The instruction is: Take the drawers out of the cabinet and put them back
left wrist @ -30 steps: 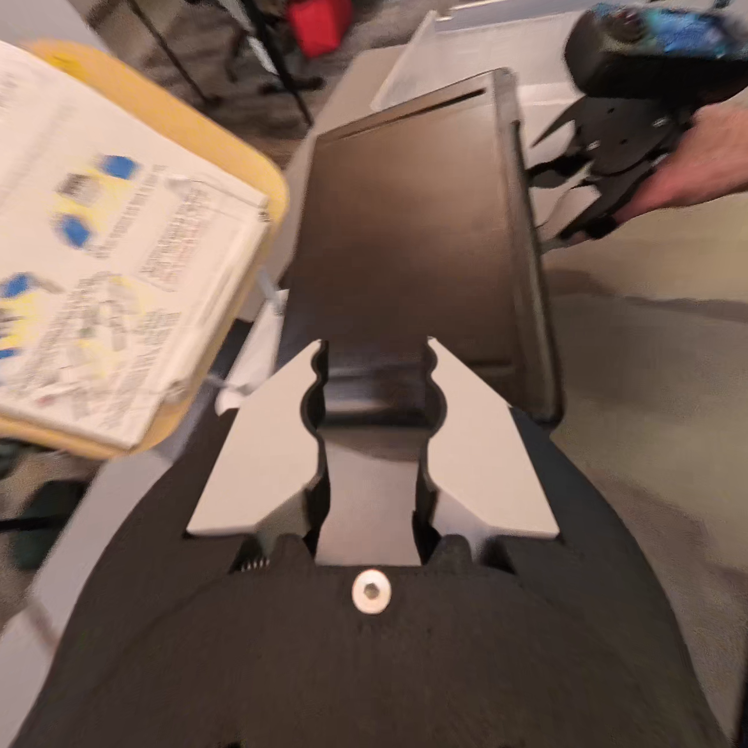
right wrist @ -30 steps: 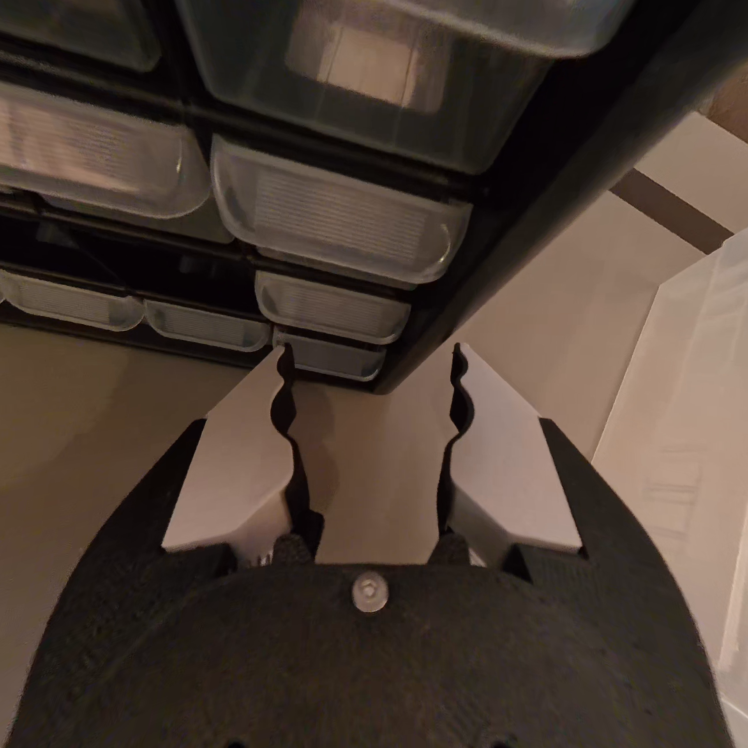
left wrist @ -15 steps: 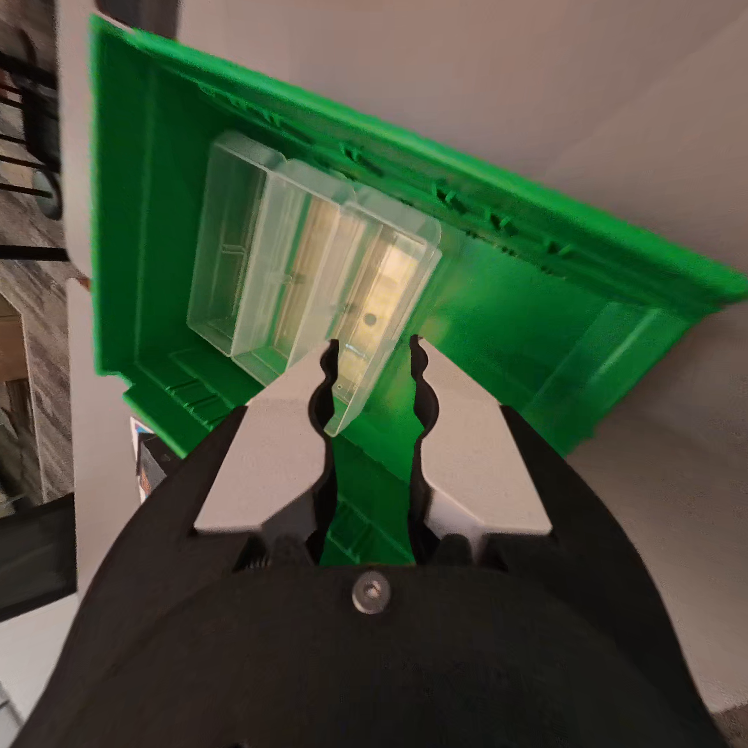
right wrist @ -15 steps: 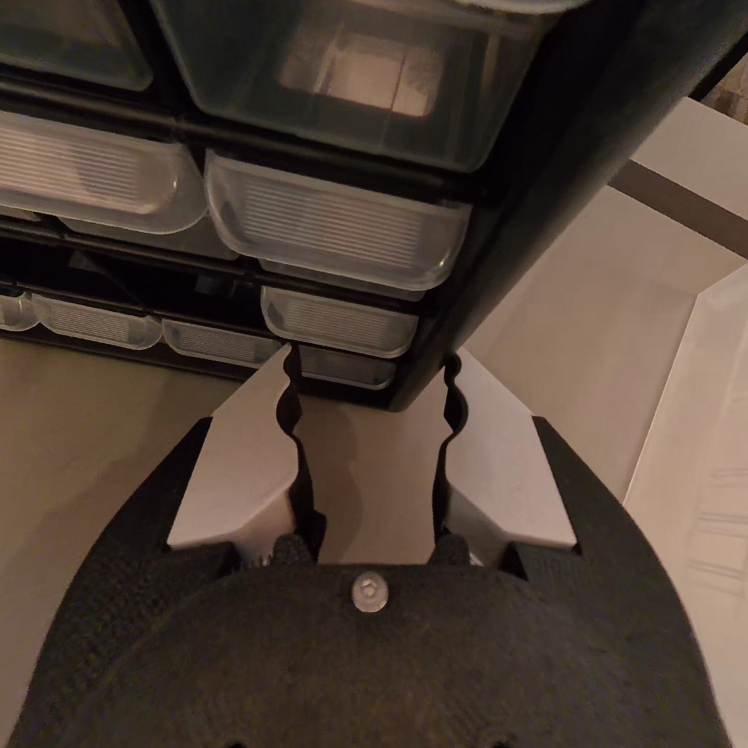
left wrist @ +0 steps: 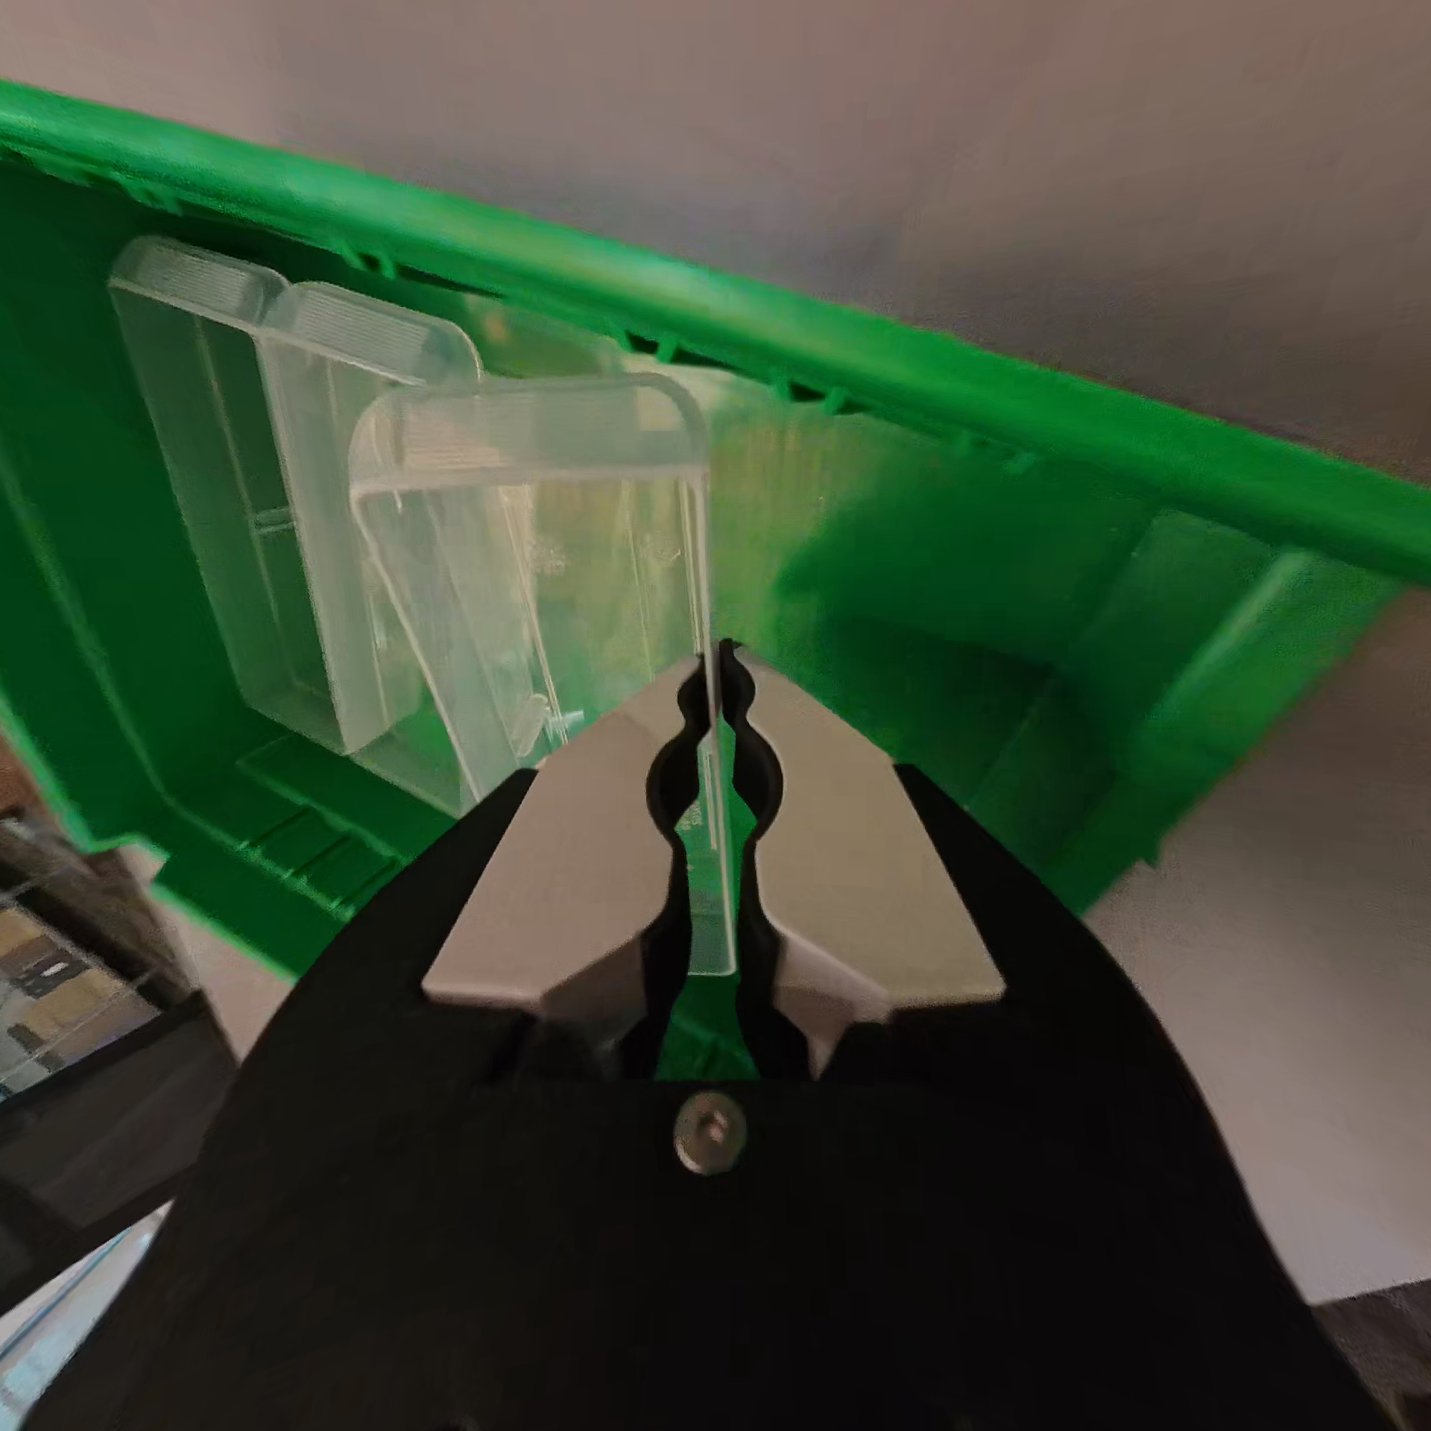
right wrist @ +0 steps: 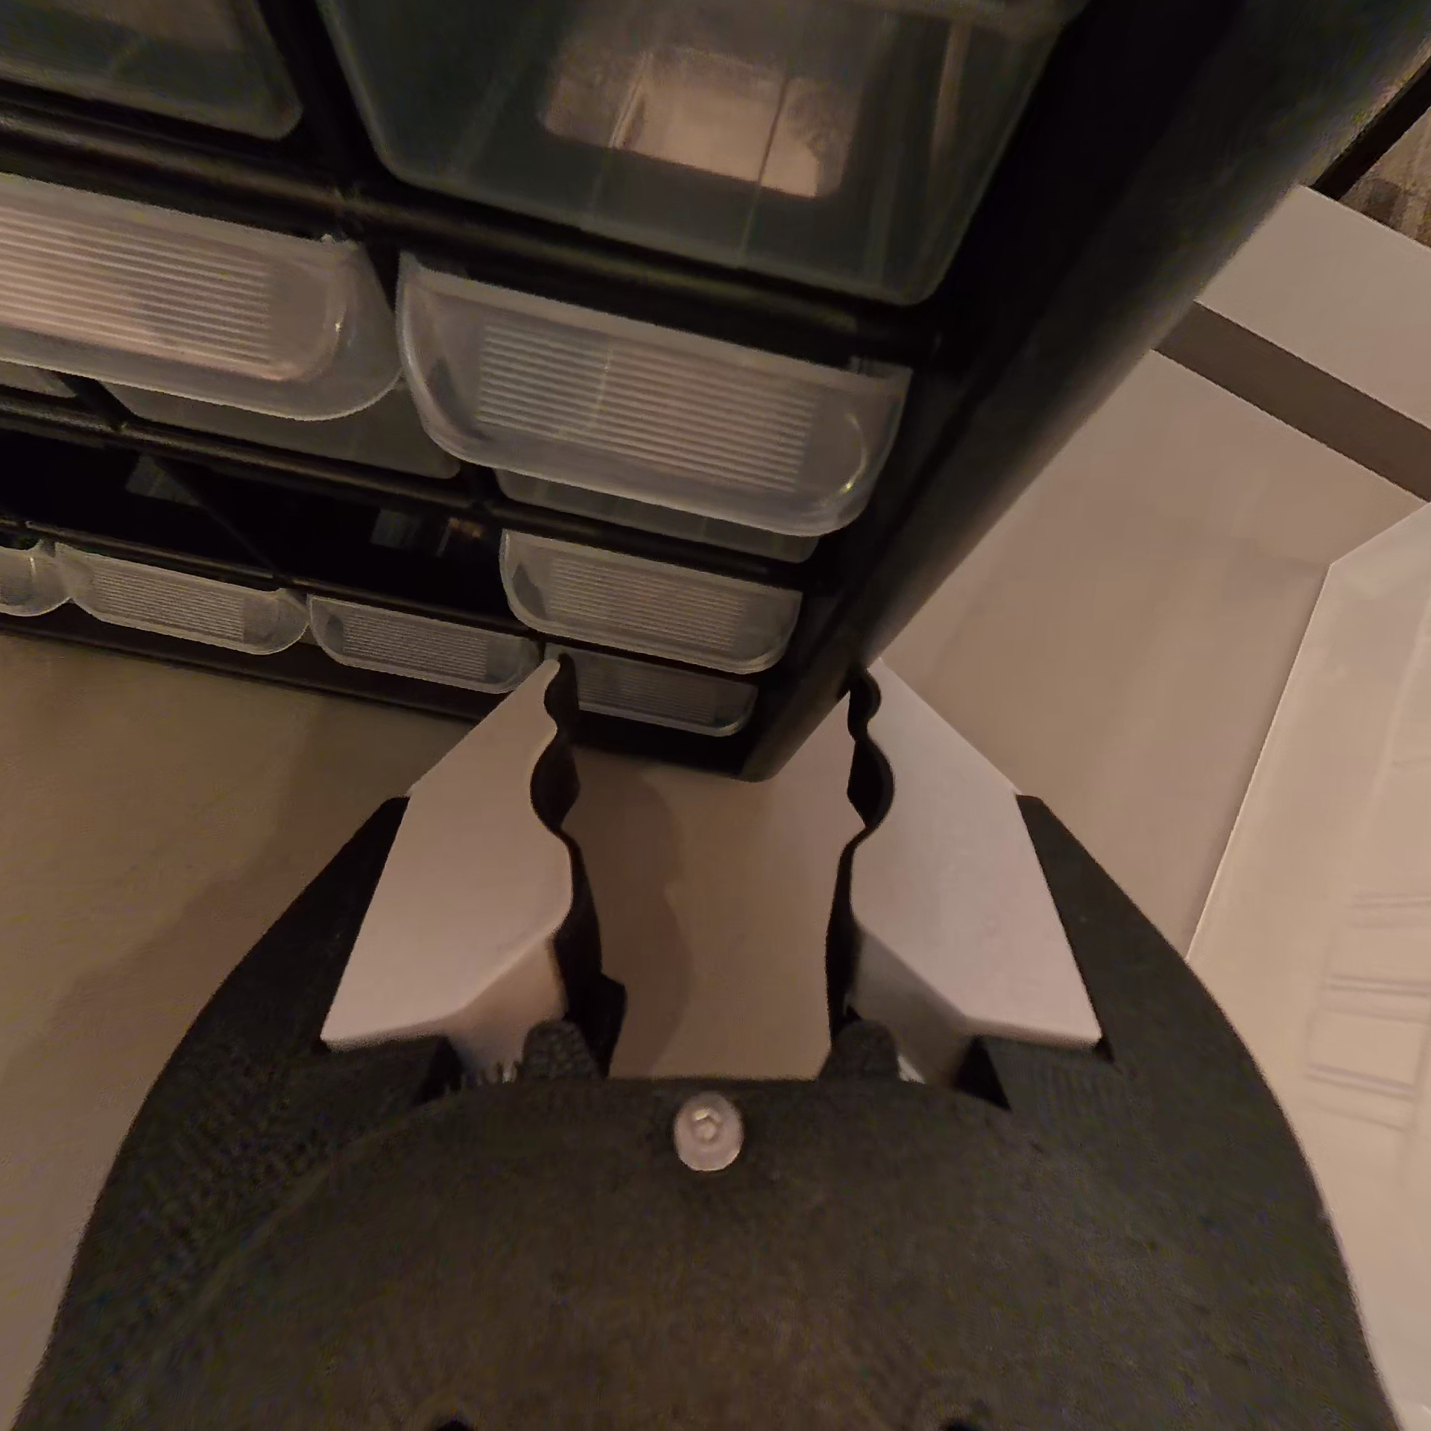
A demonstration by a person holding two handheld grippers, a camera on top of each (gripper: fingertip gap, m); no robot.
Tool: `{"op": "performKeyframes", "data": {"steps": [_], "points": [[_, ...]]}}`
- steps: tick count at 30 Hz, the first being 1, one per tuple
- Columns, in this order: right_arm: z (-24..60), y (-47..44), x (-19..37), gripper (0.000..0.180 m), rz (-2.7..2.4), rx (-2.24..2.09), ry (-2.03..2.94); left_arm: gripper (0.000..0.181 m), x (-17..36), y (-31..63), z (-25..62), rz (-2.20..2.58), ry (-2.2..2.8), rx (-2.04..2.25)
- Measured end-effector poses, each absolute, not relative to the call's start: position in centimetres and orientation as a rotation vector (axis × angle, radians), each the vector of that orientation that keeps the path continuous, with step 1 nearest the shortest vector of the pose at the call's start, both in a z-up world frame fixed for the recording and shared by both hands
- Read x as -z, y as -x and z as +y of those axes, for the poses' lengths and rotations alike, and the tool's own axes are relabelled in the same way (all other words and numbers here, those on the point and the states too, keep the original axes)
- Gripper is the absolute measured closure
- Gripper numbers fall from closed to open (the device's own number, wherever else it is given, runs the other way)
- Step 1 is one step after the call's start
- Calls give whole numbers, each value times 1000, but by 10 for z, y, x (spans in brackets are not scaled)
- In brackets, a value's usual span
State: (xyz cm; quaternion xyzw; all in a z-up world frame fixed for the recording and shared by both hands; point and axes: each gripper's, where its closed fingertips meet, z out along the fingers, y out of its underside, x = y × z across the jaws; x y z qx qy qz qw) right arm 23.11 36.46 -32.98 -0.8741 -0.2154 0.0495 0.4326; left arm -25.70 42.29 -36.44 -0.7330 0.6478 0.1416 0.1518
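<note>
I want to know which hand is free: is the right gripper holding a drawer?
No, the right gripper is open with nothing between its fingers, hovering before the black cabinet.

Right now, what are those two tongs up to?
Left tongs shut on clear drawer above green bin. Right tongs open, empty, facing cabinet. Nothing blocking.
</note>
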Motion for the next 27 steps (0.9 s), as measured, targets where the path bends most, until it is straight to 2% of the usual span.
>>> {"op": "performKeyframes", "data": {"steps": [6, 10, 15, 19, 21, 23, 27], "points": [[358, -237, 331, 108, -571, -110, 2193, 181, 283, 228, 373, 1812, 1969, -401], [347, -244, 327, 105, -567, -119, 2210, 181, 243, 145, 311, 1890, 1764, -239], [316, -258, 327, 109, -600, -53, 2280, 181, 287, 33, 228, 2164, 1575, -4], [277, -250, 322, 110, -671, -101, 2316, 181, 344, -27, 203, 2278, 1526, 40], [254, -236, 325, 103, -749, -175, 2332, 181, 364, -49, 200, 2297, 1531, 71], [229, -214, 331, 83, -873, -254, 2331, 181, 378, -66, 196, 2335, 1484, 80], [195, -168, 339, 75, -1076, -394, 2269, 181, 391, -86, 192, 2383, 1418, 39]]}}
